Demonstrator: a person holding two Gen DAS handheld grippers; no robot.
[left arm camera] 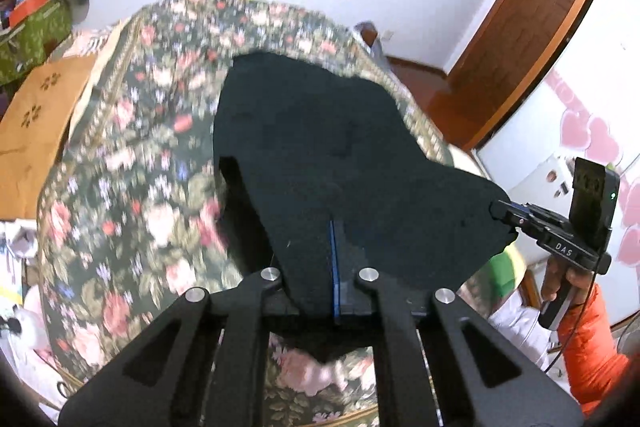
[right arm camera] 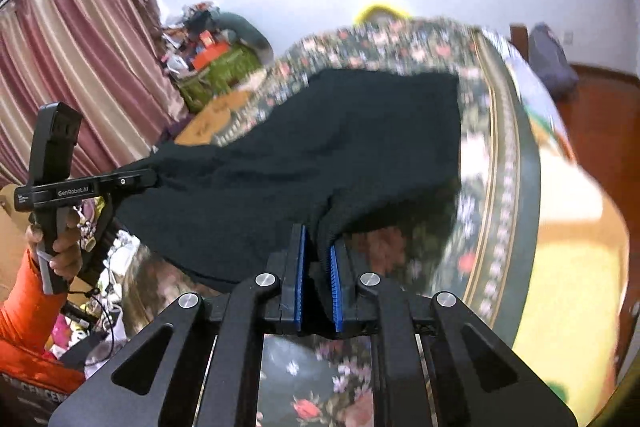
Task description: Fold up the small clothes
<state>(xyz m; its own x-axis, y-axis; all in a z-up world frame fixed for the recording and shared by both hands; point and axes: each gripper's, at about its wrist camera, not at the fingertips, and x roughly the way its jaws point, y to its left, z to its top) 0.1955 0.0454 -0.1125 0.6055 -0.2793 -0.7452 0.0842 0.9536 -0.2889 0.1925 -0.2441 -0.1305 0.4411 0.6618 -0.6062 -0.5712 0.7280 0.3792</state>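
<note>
A small black garment (left arm camera: 312,147) hangs stretched between my two grippers, its far part still lying on the floral bedspread (left arm camera: 140,147). My left gripper (left arm camera: 334,227) is shut on the garment's near edge, and cloth drapes over its left finger. In the same view my right gripper (left arm camera: 498,211) pinches the garment's right corner. From the right wrist, the black garment (right arm camera: 320,147) bunches between the blue pads (right arm camera: 335,279) of my right gripper (right arm camera: 318,239), which is shut on it. My left gripper (right arm camera: 154,179) holds the far left corner there.
The bedspread (right arm camera: 500,147) covers a bed with its edge at the right. A brown box (left arm camera: 36,115) and a cluttered green box (left arm camera: 36,31) stand at the left. Orange sleeves (left arm camera: 588,339) (right arm camera: 24,307), a wooden door (left arm camera: 520,47) and curtains (right arm camera: 72,67) frame the scene.
</note>
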